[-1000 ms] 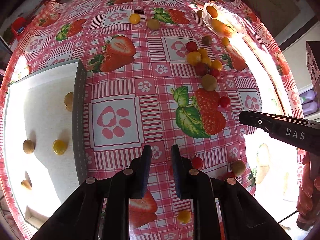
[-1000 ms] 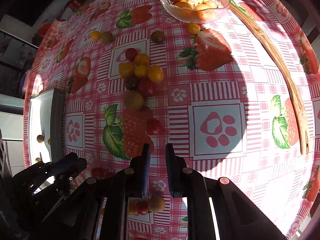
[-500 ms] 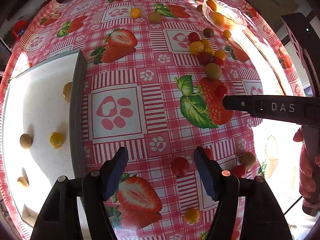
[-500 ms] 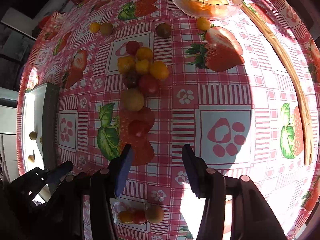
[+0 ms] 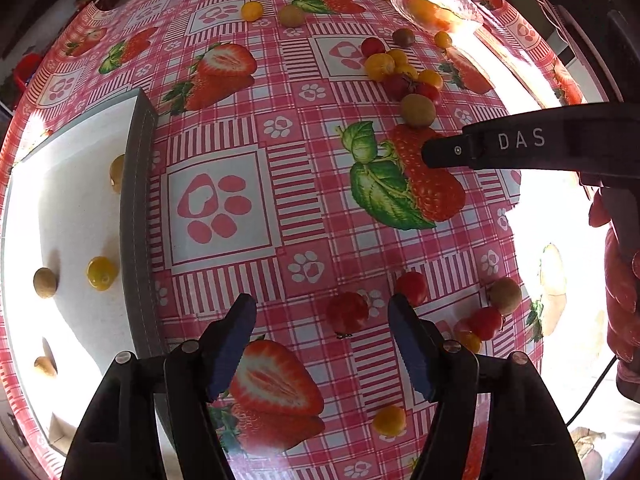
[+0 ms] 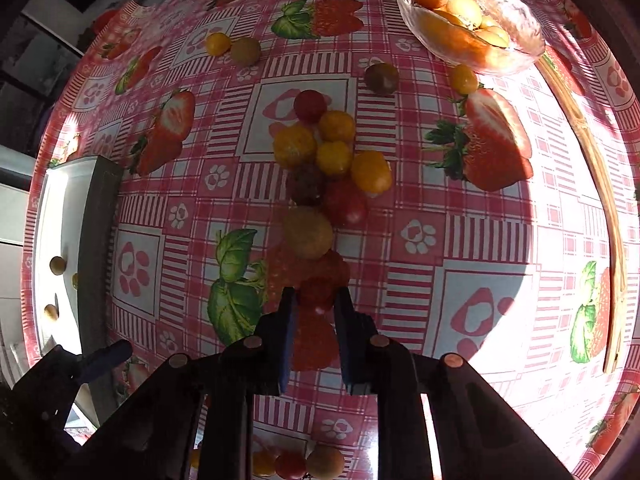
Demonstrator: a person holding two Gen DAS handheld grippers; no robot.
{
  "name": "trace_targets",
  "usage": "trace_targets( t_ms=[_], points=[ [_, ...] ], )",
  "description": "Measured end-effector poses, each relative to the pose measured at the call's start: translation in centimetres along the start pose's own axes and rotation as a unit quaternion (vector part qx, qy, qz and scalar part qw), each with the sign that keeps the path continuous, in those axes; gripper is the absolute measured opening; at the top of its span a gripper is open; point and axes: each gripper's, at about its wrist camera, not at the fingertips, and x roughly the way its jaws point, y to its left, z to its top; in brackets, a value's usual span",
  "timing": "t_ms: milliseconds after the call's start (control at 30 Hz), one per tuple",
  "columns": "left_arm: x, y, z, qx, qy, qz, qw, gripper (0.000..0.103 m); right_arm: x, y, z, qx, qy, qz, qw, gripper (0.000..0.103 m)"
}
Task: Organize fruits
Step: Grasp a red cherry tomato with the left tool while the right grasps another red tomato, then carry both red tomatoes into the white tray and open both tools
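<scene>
Small red, yellow and brown fruits lie on a strawberry-print tablecloth. My left gripper (image 5: pixel 322 320) is open, its jaws on either side of a red tomato (image 5: pixel 347 313) on the cloth. My right gripper (image 6: pixel 315 300) is shut on a red cherry tomato (image 6: pixel 316 293) just below a brown fruit (image 6: pixel 307 233) and a cluster of yellow and red fruits (image 6: pixel 332 148). The right gripper's side also shows in the left wrist view (image 5: pixel 520 144). A white tray (image 5: pixel 60 200) at left holds a yellow fruit (image 5: pixel 101 273) and brown fruits. A glass bowl (image 6: pixel 516 24) holds orange fruits.
A wooden spoon (image 6: pixel 600 184) lies along the right side. More fruits sit near the front: a red, a brown and a yellow one (image 5: pixel 389 420) in the left wrist view. Two lone fruits (image 6: pixel 232 46) lie far left of the bowl.
Both grippers opened half a second ago. The left stays open and has moved up around the red tomato. The right has moved forward and closed on a red cherry tomato.
</scene>
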Motion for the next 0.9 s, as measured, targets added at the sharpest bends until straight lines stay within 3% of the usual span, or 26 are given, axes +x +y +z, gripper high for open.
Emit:
trace_targets(
  t_ms=[100,200,267,500,900],
  points=[
    [0.5,-0.4,0.0,0.001,0.006,0.004,1.0000,0.067,0.0,-0.1,0.0,0.001,-0.001,0.002,1.000,0.021],
    [0.8,-1.1,0.1,0.018,0.001,0.020,0.9996,0.047,-0.2,-0.3,-0.1,0.010,-0.002,0.010,1.000,0.020],
    [0.8,-1.4,0.2,0.022,-0.002,0.006,0.9997,0.022,-0.5,-0.6,-0.4,0.015,-0.003,0.015,1.000,0.020],
    [0.2,-0.6,0.4,-0.007,-0.006,-0.033,0.9994,0.022,-2.1,-1.3,-1.4,0.025,-0.008,0.027,0.999,0.020],
    [-2.9,2.3,0.4,-0.029,-0.031,-0.032,0.9986,0.022,-4.2,-0.3,-2.8,0.029,-0.011,0.043,0.999,0.020]
  ],
)
